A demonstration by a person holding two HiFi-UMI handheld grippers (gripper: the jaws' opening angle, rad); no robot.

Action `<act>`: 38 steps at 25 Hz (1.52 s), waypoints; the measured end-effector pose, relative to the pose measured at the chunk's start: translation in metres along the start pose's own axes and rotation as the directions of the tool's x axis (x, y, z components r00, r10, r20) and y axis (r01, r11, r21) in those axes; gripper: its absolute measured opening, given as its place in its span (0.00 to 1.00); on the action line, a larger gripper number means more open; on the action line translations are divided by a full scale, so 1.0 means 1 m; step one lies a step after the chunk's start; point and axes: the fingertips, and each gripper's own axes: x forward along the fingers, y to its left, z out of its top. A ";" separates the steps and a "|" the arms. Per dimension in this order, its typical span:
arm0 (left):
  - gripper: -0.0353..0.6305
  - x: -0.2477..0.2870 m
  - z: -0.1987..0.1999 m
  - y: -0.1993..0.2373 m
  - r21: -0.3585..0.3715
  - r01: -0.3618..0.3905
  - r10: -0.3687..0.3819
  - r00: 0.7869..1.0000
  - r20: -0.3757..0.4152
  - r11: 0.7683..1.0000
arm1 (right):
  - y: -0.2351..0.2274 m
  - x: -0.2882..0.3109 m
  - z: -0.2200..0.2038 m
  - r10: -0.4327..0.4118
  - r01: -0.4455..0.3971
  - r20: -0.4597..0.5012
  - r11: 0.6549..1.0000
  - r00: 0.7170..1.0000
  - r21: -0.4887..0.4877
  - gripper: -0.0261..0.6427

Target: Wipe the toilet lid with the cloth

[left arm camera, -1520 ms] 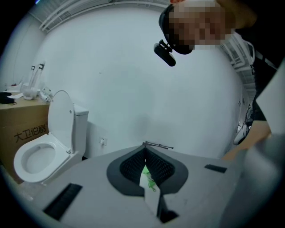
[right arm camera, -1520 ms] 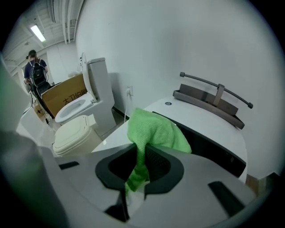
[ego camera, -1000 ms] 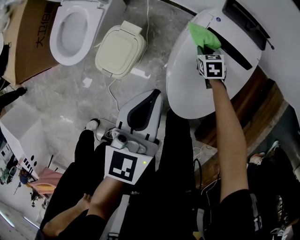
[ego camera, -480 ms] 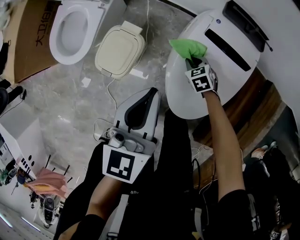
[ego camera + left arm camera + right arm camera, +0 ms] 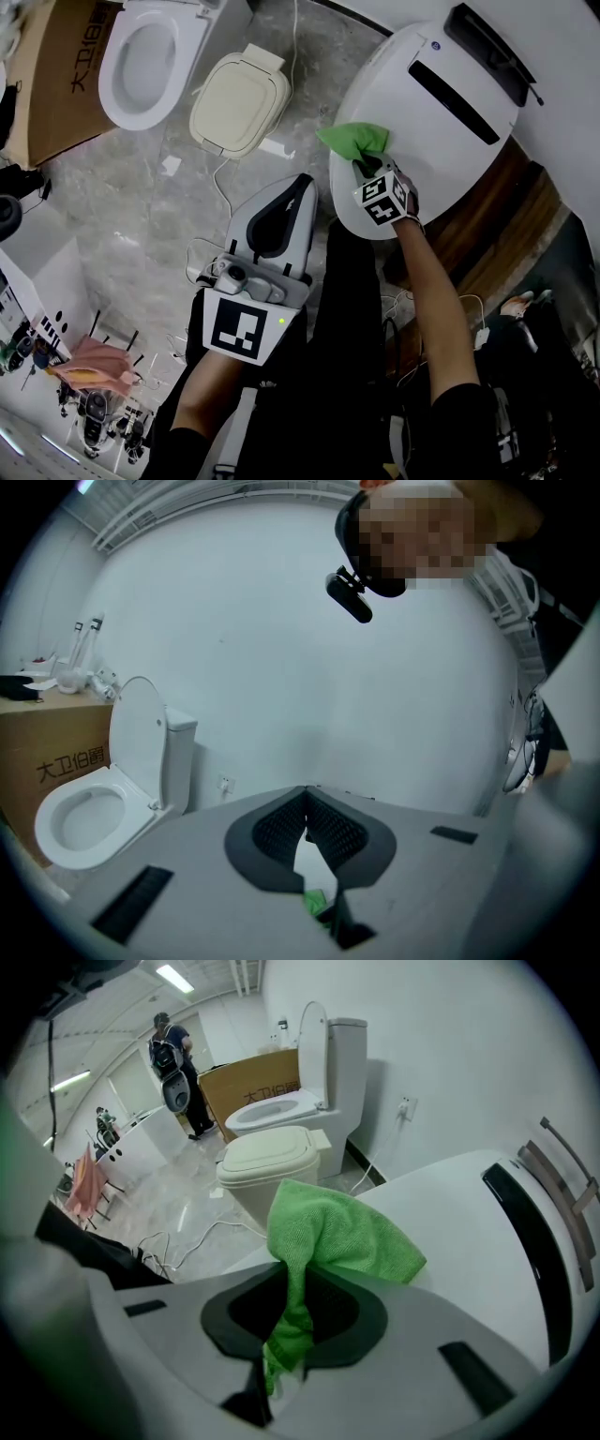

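The white toilet lid [image 5: 450, 122] is closed and fills the upper right of the head view. A green cloth [image 5: 354, 141] lies on it near its left edge. My right gripper [image 5: 364, 166] is shut on the green cloth [image 5: 333, 1232], which bunches between the jaws and spreads over the lid [image 5: 469, 1241] ahead of them. My left gripper [image 5: 305, 187] hangs over the floor, left of the lid. Its dark pads [image 5: 281, 829] meet with nothing between them.
An open white toilet [image 5: 150, 56] stands at the upper left beside a cardboard box [image 5: 61, 84]. A cream seat unit [image 5: 239, 98] with a cable sits on the marble floor [image 5: 141, 187]. A dark slot [image 5: 455, 89] crosses the lid. A person [image 5: 173, 1049] stands far off.
My right gripper has slid the green cloth across the lid from near the dark slot toward the lid's near left edge. The left gripper has stayed in place.
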 end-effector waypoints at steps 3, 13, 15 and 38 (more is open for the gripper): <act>0.05 0.002 0.001 0.001 0.002 -0.002 0.002 1.000 0.002 1.000 | 0.026 0.002 -0.014 0.043 -0.044 -0.026 0.998 0.999 -0.053 0.14; 0.05 0.001 -0.003 -0.002 0.007 0.008 -0.008 1.000 -0.007 1.000 | 0.104 0.000 -0.072 0.177 -0.197 -0.128 0.967 0.976 -0.162 0.14; 0.05 0.001 -0.004 -0.003 0.008 0.013 -0.013 1.000 -0.008 1.000 | 0.113 -0.002 -0.081 0.191 -0.213 -0.143 0.963 0.971 -0.166 0.14; 0.05 -0.024 0.007 -0.052 0.050 0.081 -0.081 0.997 0.010 0.995 | 0.125 -0.115 -0.119 0.201 -0.197 0.002 0.958 0.980 0.210 0.14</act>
